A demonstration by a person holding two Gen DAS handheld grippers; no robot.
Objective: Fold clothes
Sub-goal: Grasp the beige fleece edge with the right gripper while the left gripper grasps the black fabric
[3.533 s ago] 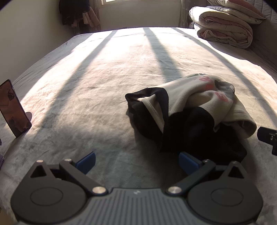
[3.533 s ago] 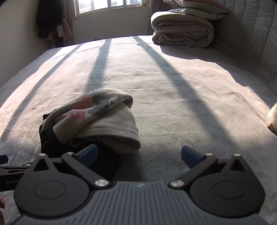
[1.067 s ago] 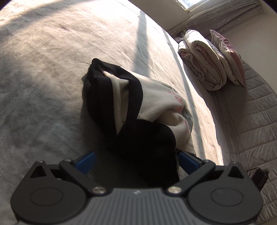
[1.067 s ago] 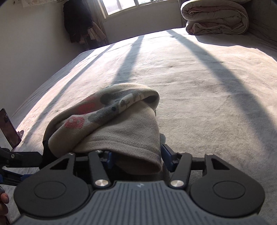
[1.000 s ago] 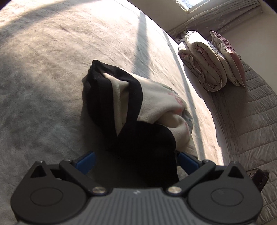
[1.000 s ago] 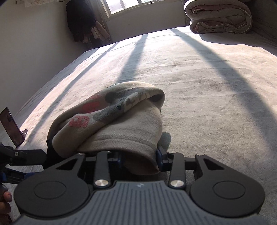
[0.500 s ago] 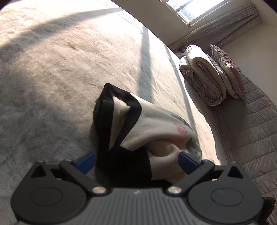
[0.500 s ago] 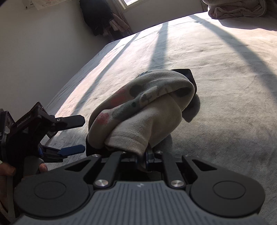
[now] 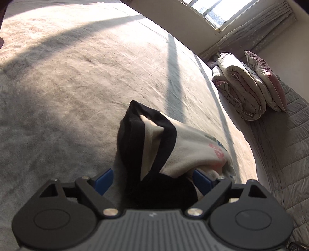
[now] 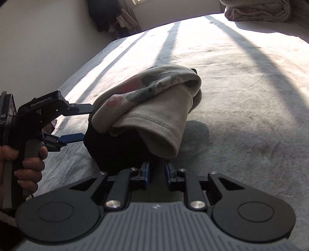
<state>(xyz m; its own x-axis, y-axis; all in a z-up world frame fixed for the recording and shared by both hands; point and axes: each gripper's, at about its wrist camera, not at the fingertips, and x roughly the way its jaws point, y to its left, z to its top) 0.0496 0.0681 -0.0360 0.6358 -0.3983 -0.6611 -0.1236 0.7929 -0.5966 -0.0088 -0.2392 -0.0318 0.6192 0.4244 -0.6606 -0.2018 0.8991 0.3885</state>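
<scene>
A crumpled garment (image 9: pixel 185 152), cream fleece with a red and grey print and black parts, lies in a heap on the grey bed (image 9: pixel 77 81). My left gripper (image 9: pixel 152 180) is open, its blue fingertips (image 9: pixel 103 180) on either side of the garment's black near end. In the right wrist view the same garment (image 10: pixel 154 108) bulges up just ahead of my right gripper (image 10: pixel 156 170), whose jaws are shut on its dark lower fold under the cream hem. A hand (image 10: pixel 29 160) holds the left gripper (image 10: pixel 83 122) open at the garment's left side.
A folded quilt (image 9: pixel 239 90) with a pillow (image 9: pixel 266 79) rests at the bed's far right, below a window (image 9: pixel 212 11). Dark clothes (image 10: pixel 108 15) hang by the far wall. Bare sunlit bedspread (image 10: pixel 251 77) stretches beyond and to the right of the garment.
My right gripper closed from wide open onto the garment's near fold and swung to face left. My left gripper stayed open and moved up to the black end.
</scene>
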